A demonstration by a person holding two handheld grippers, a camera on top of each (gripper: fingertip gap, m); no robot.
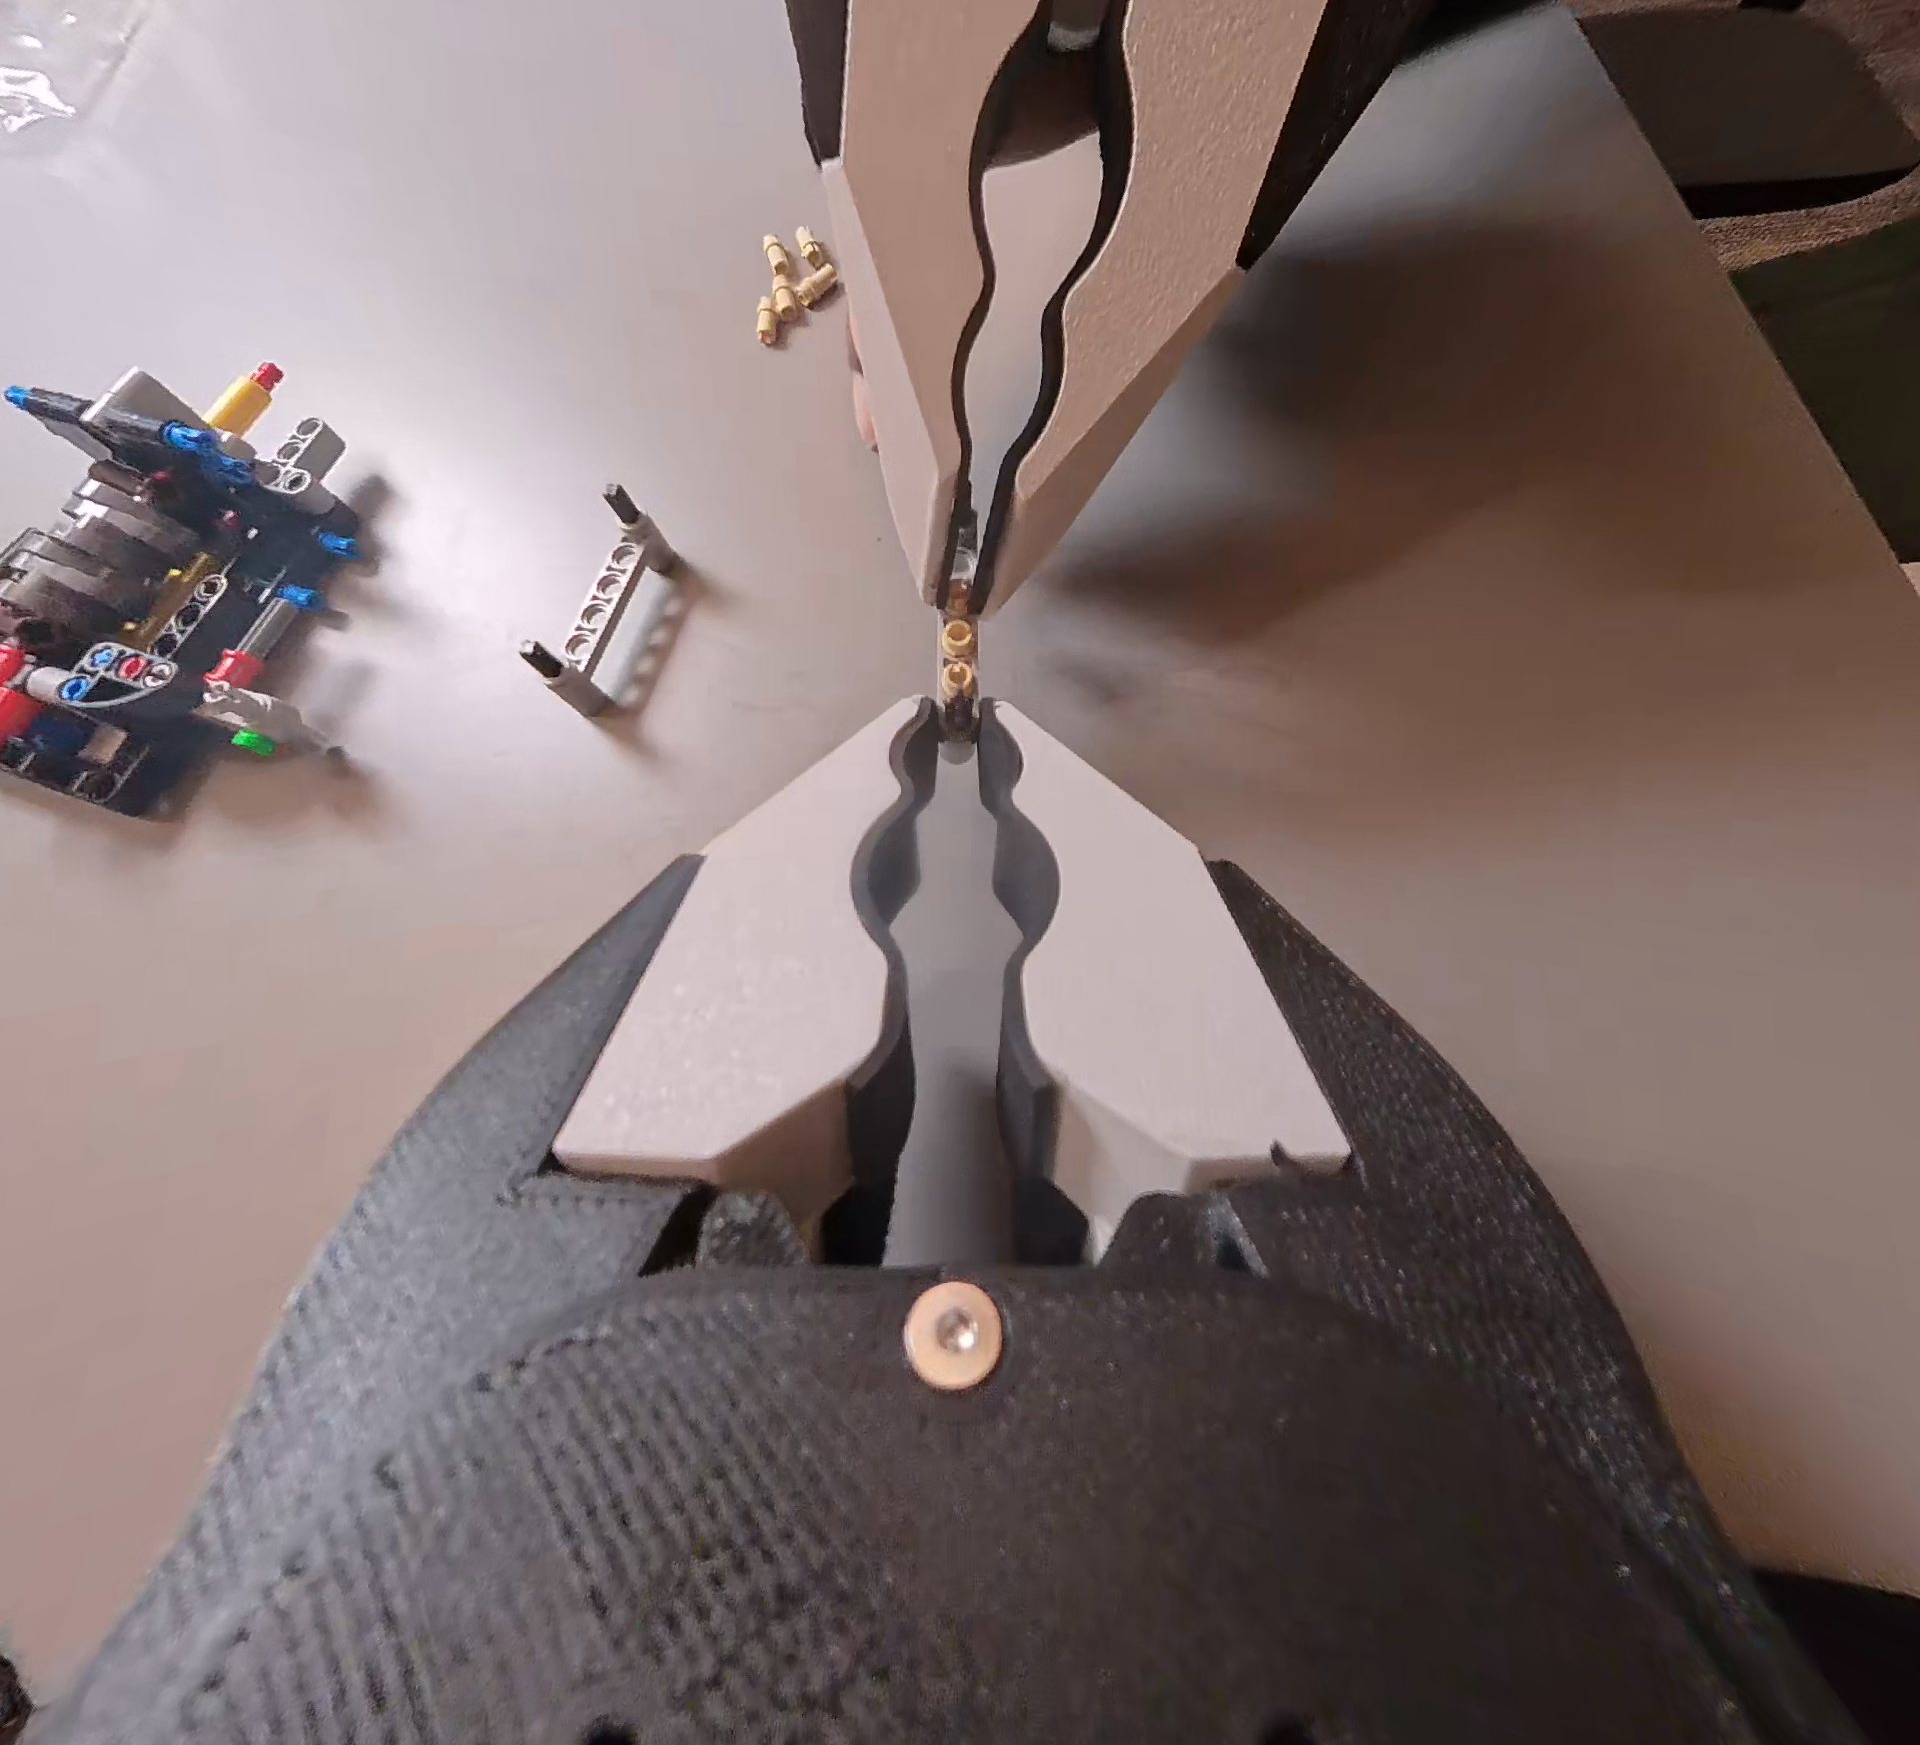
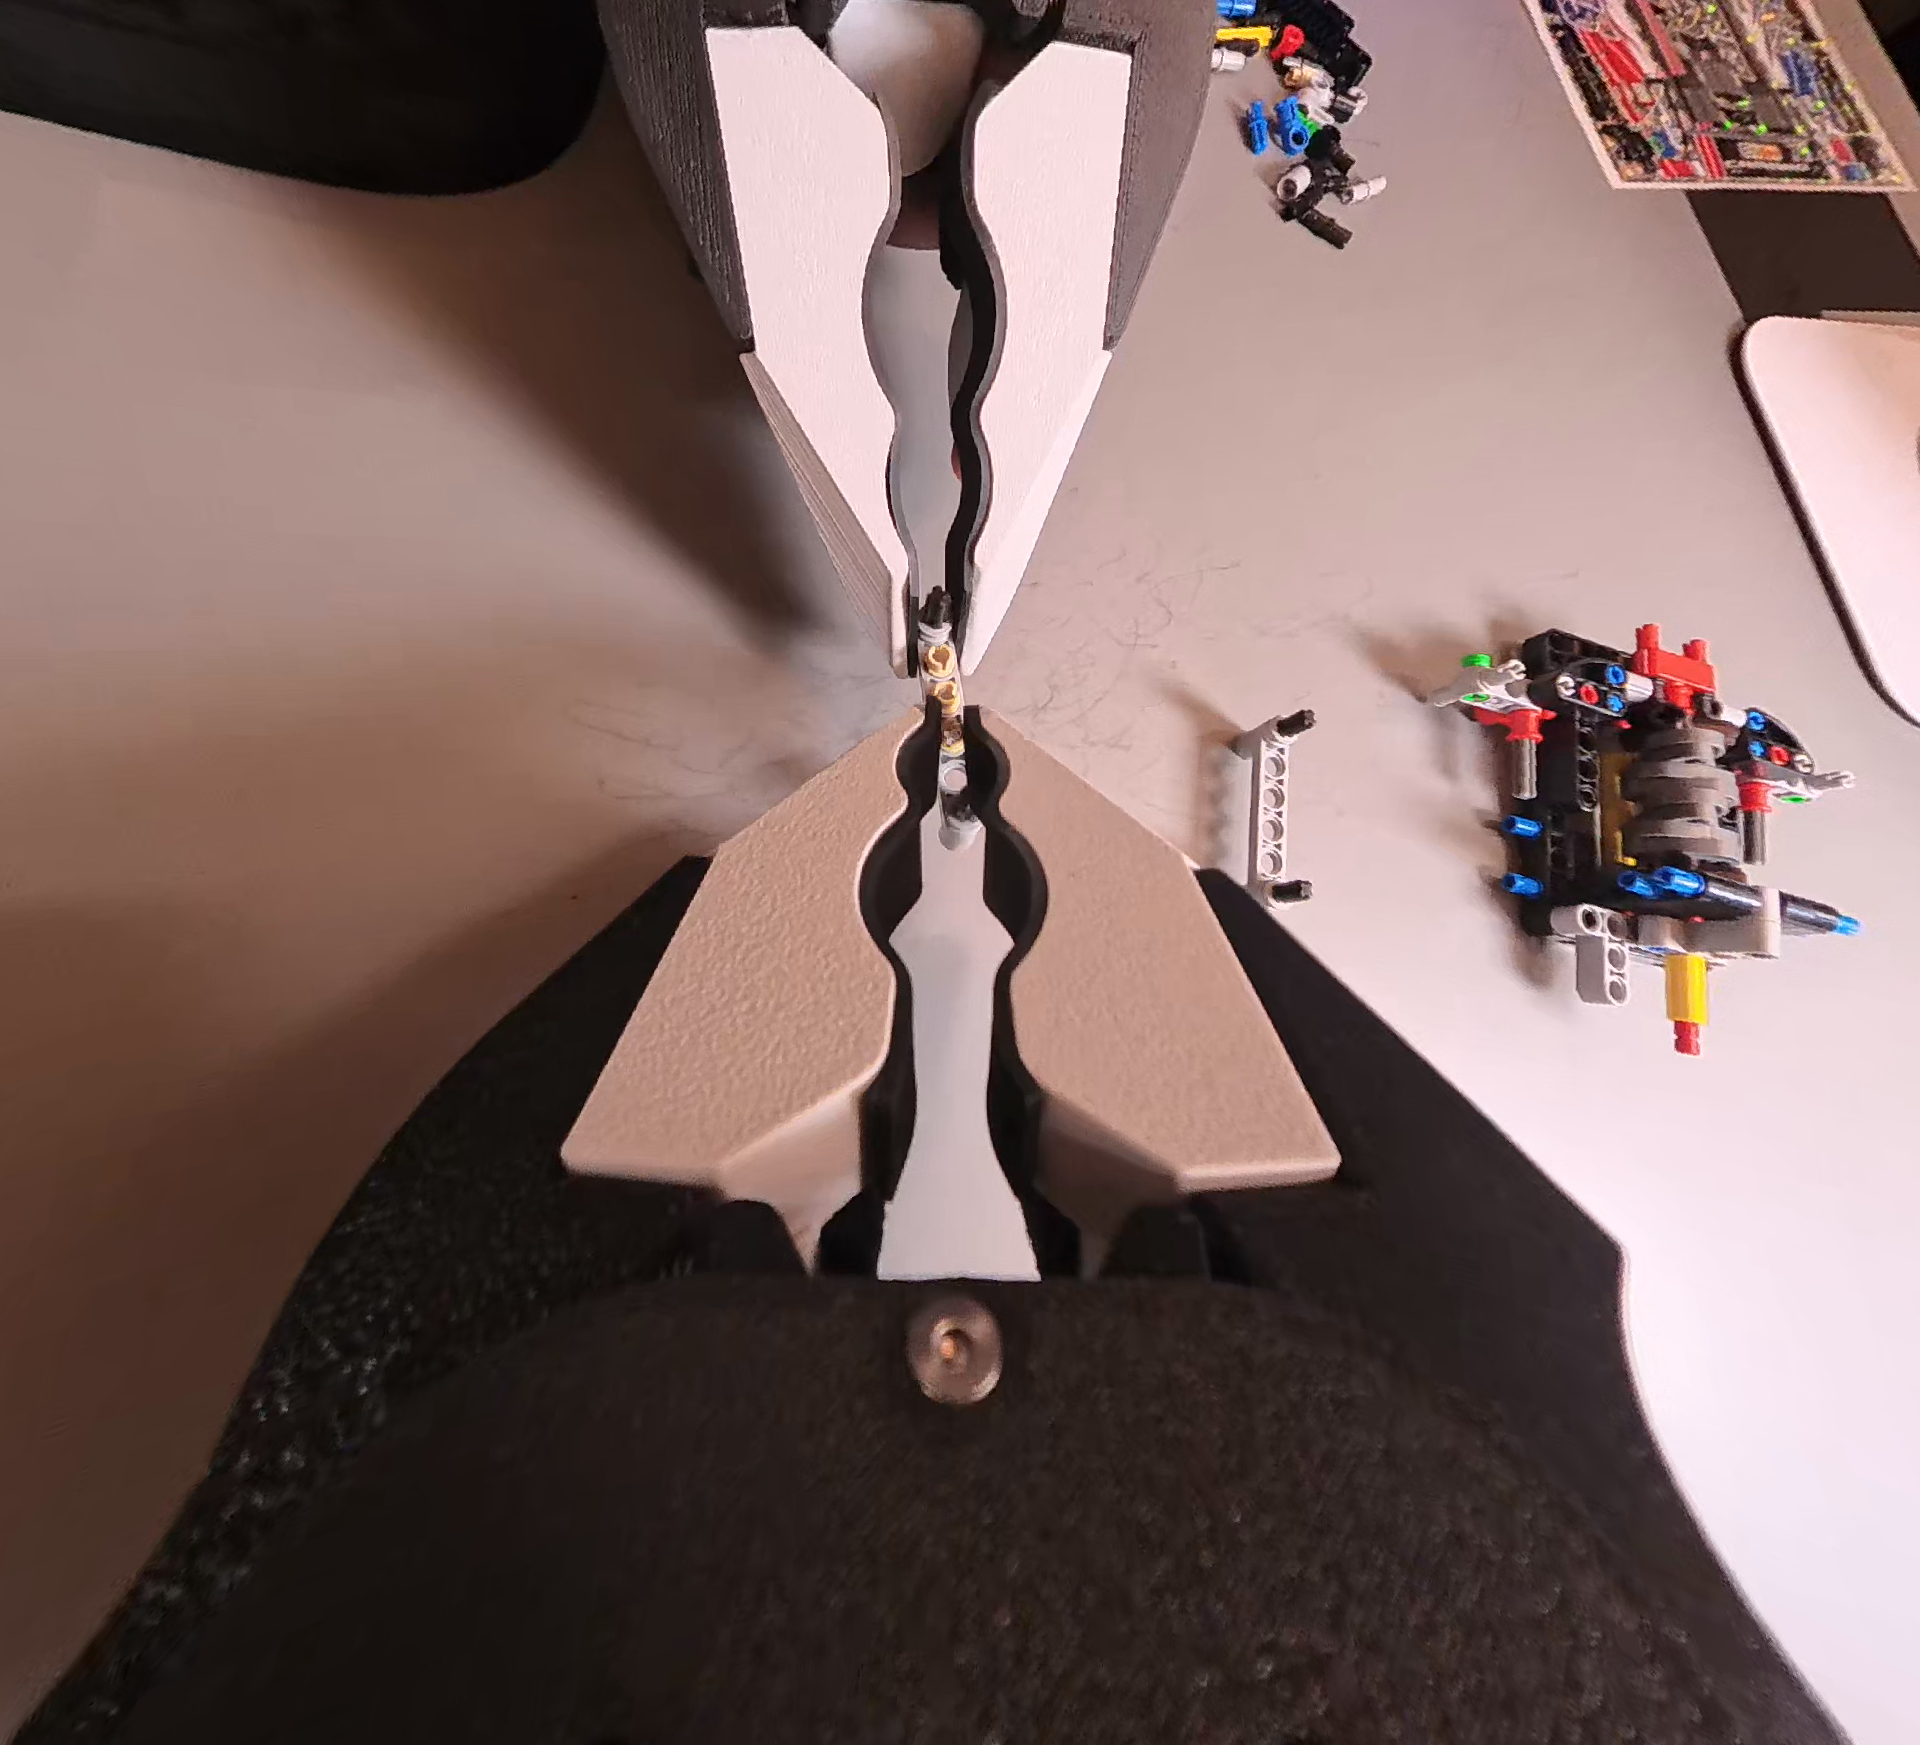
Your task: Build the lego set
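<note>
Left hand-held gripper point(image 1: 958, 721) & right hand-held gripper point(image 2: 948, 750) meet tip to tip above the counter point(image 1: 1351, 812), both nearly closed, each pinching one end of the same small grey beam point(image 2: 948, 727). Beam's long axis runs gripper to gripper, in line w/ the fingers. Beam is thin, light grey, w/ tan pins point(image 1: 957, 654) seated in its holes and a dark pin at the end. On the counter well to the side: a second grey beam point(image 2: 1272, 802) w/ black pins, the partly built black model point(image 2: 1652, 807) w/ blue, red, yellow parts, loose tan pins point(image 1: 792, 282), loose parts pile point(image 2: 1299, 95), instruction booklet point(image 2: 1704, 43).
</note>
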